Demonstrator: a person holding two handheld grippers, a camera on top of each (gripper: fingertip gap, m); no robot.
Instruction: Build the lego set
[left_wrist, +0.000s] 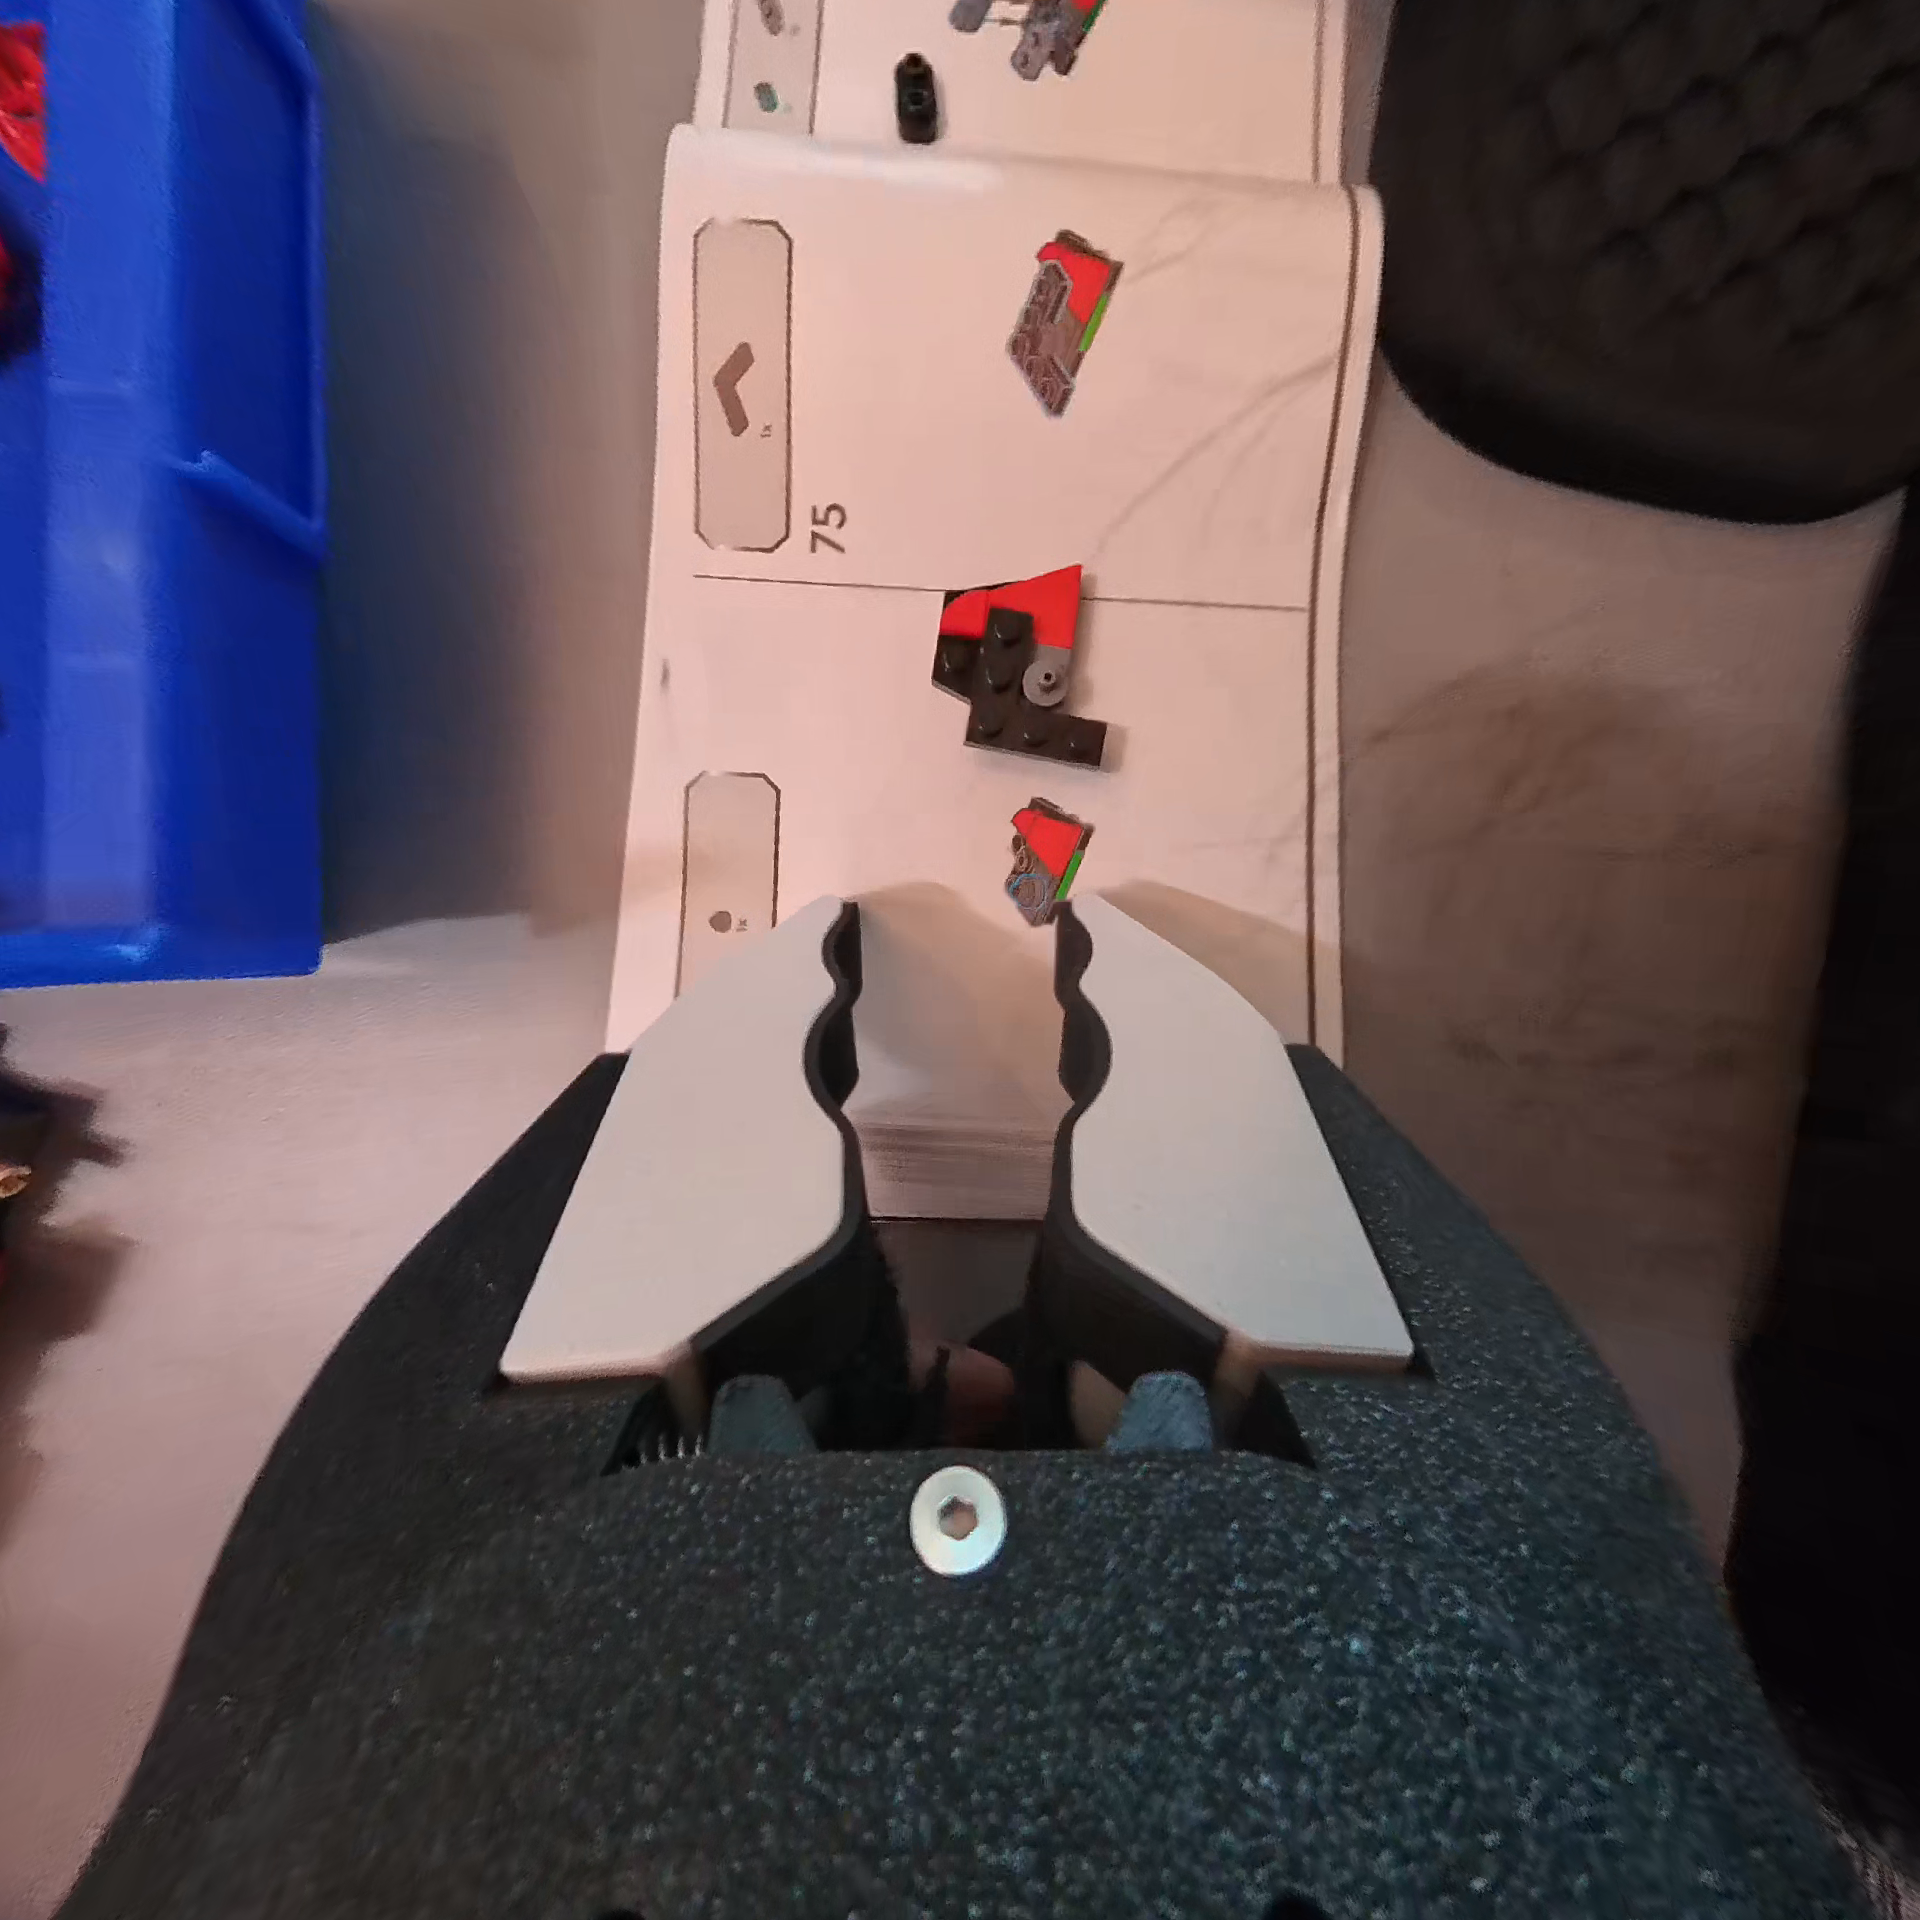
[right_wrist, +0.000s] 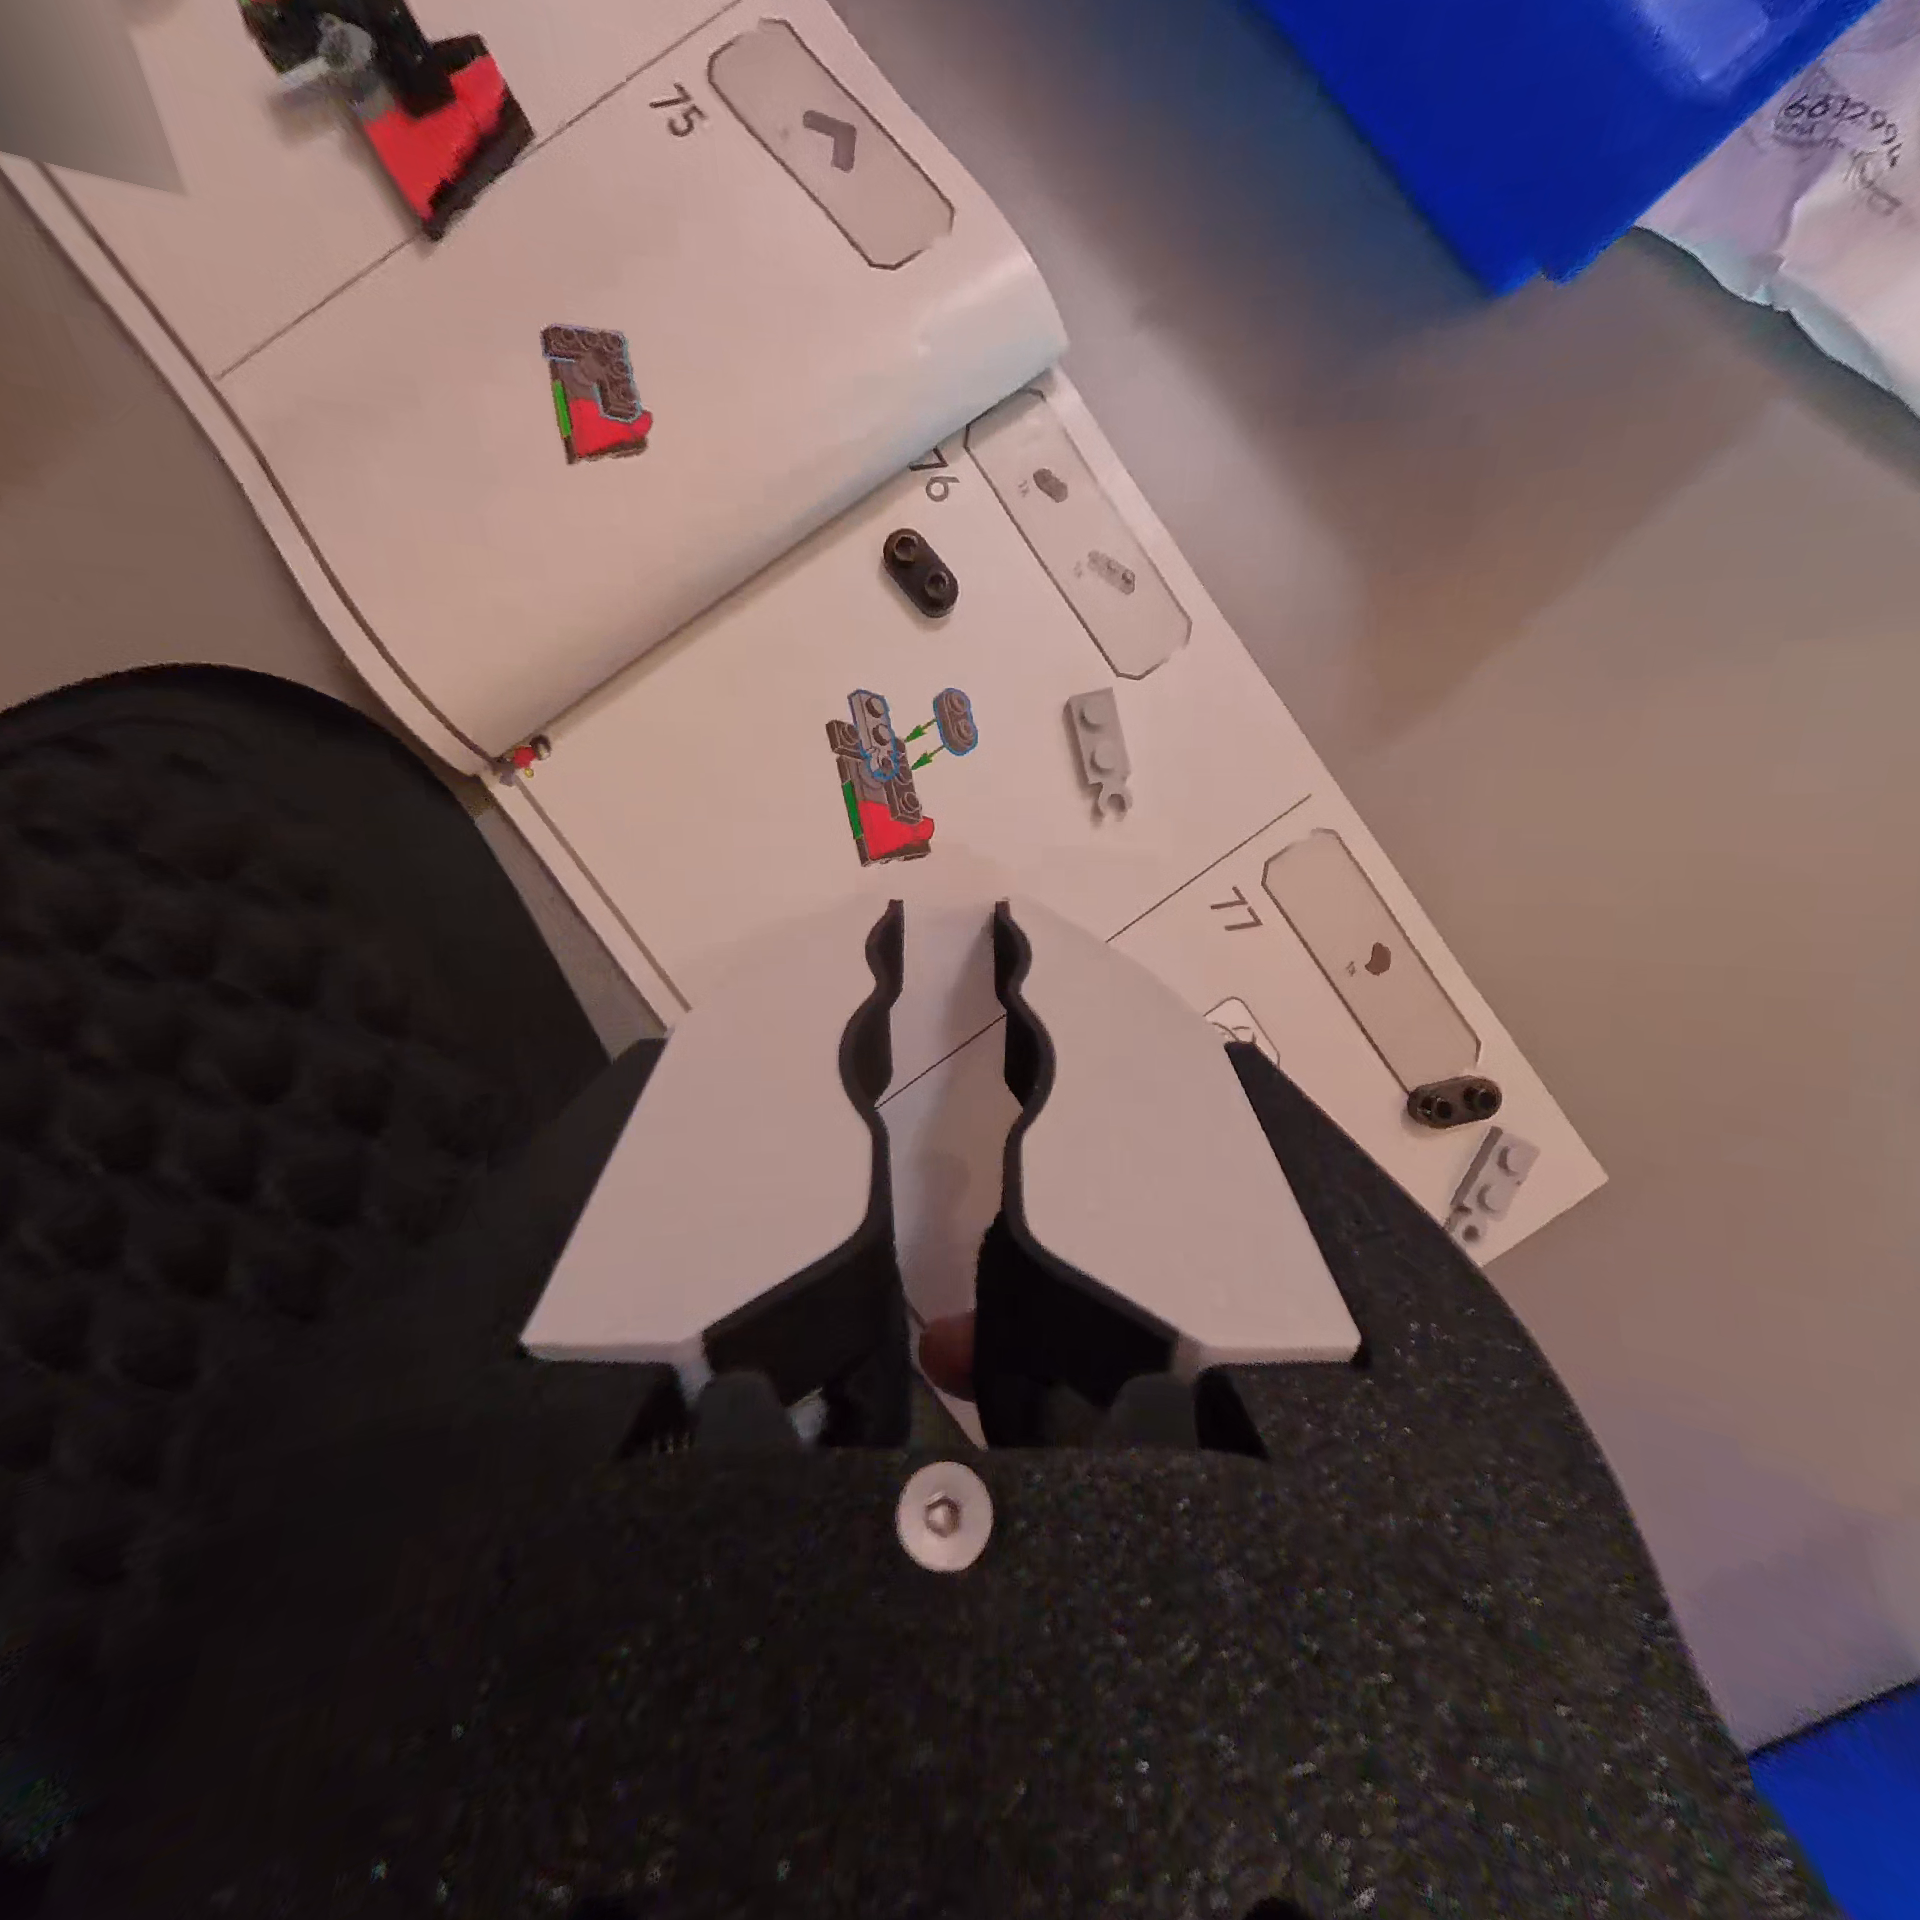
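Beige tabletop carries an open instruction booklet; on its page lies the small lego assembly, black plates with a red wedge on top and 1 grey round stud, resting flat and apart from both grippers; in the right wrist view the same build sits at the upper left of the booklet. Loose parts lie on the facing page: a black 2-hole link, a light grey plate with a clip, and near the page's corner a second black link just beside a second grey plate. A blue bin stands left of the booklet, with red pieces inside at its top; a blue bin and crumpled white paper lie beyond the pages; a black dimpled pad borders the booklet's other side. The left hand-held gripper hovers over the booklet's lower edge, fingers moderately parted, gripping nothing; the right hand-held gripper hangs above the facing page, fingers narrowly parted, also empty.
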